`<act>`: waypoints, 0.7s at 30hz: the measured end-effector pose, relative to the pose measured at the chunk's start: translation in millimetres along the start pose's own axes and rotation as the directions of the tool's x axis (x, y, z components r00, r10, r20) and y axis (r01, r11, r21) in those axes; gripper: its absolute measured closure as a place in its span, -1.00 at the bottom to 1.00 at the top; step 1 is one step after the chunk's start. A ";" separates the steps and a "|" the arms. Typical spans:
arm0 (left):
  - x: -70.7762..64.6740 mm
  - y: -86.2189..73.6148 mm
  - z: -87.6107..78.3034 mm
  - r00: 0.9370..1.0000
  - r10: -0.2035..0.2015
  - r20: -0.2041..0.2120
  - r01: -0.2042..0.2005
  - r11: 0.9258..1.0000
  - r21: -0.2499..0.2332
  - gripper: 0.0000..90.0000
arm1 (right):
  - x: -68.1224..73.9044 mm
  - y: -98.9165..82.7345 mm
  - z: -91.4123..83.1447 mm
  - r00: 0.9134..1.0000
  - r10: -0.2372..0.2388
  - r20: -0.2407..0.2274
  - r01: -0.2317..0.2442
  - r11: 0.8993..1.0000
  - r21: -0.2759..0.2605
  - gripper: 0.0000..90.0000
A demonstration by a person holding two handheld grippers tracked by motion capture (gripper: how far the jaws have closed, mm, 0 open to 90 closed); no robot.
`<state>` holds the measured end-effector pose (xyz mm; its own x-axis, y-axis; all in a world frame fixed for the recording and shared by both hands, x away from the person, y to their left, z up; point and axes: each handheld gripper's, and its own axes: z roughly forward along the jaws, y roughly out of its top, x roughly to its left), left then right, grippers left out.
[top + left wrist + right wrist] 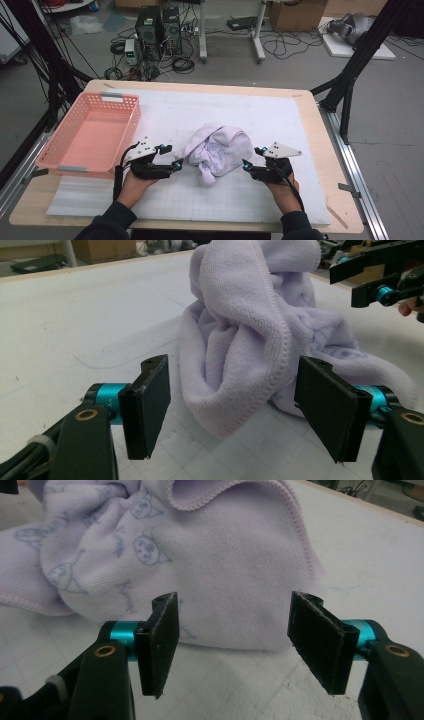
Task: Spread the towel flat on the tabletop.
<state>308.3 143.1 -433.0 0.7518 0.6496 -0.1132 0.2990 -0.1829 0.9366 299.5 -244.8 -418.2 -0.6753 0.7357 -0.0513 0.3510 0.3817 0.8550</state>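
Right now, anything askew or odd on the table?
Only the lilac printed terry towel: it sits crumpled in a heap mid-mat rather than flat, hem folded over itself. Left gripper and right gripper flank it, jaws open. The pink plastic basket sits squarely at left, empty.

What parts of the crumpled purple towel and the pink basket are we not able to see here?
- Crumpled lilac terry towel: its underside and inner folds, buried by its own bunching in every view.
- Its printed word: half lost in a fold, right gripper view.
- Pink plastic slotted basket: the floor strip behind its near wall, high view.
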 end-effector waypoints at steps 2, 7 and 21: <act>-0.5 0.6 5.7 1.000 0.015 -0.011 -0.015 1.000 -0.002 -0.19 | 0.3 1.0 13.5 1.000 -0.012 0.006 0.012 1.000 0.028 -0.24; 0.1 -1.3 18.5 0.997 0.038 -0.062 -0.033 0.996 0.084 0.42 | 1.6 0.2 41.0 0.999 -0.042 0.006 0.041 0.993 0.111 -0.12; 24.3 0.2 -10.5 0.987 -0.046 -0.157 0.045 0.999 -0.014 0.85 | 2.2 -17.9 -10.4 0.993 -0.064 -0.104 0.086 0.971 0.225 0.87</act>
<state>320.5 166.6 -432.1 0.6358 0.7650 -0.1032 0.3241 -0.1432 0.9351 285.0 -255.9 -428.3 -0.7599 0.6479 -0.0518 0.4288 0.5596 0.7092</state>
